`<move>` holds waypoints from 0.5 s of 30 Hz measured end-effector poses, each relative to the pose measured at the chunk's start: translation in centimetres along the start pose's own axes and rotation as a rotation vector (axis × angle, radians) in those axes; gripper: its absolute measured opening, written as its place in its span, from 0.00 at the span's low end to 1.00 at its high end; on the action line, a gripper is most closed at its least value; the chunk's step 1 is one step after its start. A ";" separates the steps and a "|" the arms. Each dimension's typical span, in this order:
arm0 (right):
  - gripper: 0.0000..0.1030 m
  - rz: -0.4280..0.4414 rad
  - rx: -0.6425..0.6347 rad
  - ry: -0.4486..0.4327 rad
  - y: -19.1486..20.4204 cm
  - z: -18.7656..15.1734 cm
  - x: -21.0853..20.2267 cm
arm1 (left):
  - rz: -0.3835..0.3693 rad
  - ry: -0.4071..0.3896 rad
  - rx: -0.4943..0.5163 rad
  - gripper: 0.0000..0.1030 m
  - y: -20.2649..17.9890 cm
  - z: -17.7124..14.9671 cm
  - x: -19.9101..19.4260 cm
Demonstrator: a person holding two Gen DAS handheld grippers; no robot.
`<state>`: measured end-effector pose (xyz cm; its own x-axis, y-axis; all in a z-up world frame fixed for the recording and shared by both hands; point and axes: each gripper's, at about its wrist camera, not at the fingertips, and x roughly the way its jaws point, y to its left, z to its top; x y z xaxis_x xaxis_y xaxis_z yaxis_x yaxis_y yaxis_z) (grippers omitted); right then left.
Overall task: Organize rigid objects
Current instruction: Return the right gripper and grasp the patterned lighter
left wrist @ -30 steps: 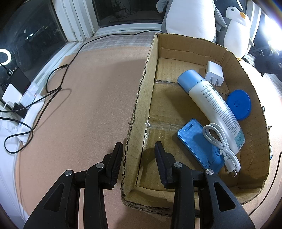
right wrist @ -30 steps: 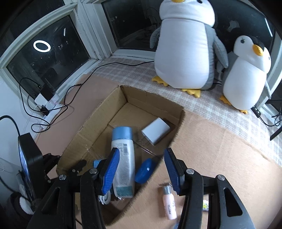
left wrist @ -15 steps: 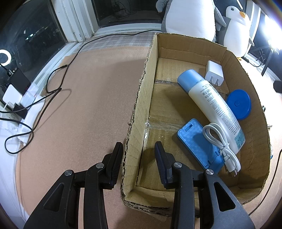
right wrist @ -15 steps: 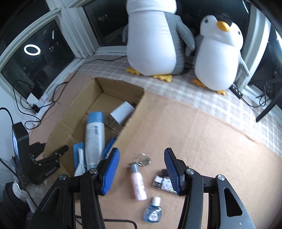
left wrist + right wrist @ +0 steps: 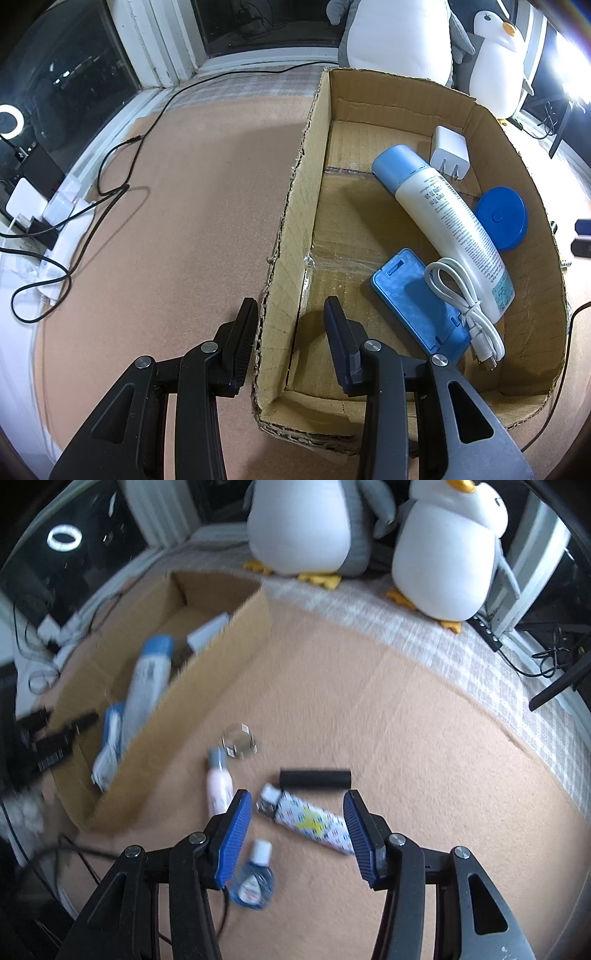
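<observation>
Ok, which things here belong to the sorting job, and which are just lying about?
Job: cardboard box, spray bottle, patterned tube, black cylinder, pink bottle, small blue bottle.
Lying about: penguin plushies, black cables.

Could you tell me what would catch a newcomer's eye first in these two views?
Probably the two plush penguins by the window, then the open cardboard box with a long white spray bottle lying across its floor. Nearer, the open right gripper hovers over a patterned tube among small items on the mat.
</observation>
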<state>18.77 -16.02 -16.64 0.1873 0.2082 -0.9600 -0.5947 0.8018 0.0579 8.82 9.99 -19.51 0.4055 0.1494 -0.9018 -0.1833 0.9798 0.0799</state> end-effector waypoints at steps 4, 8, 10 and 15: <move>0.45 -0.022 -0.079 0.045 0.6 -1.0 1.1 | 0.000 0.000 0.000 0.35 0.0 0.0 0.0; 0.45 -0.058 -0.129 0.062 0.9 -1.3 2.2 | -0.001 0.000 -0.001 0.35 0.0 0.0 0.0; 0.45 -0.056 -0.136 0.066 1.1 -1.2 2.4 | -0.001 0.000 -0.001 0.35 0.0 0.0 0.1; 0.45 -0.078 -0.161 0.084 1.2 -0.8 3.2 | -0.008 0.002 -0.007 0.35 0.2 -0.1 0.2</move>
<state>18.04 -14.79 -19.90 0.1759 0.0959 -0.9797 -0.6993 0.7126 -0.0558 8.73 10.24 -19.71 0.4053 0.1415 -0.9032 -0.1864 0.9800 0.0699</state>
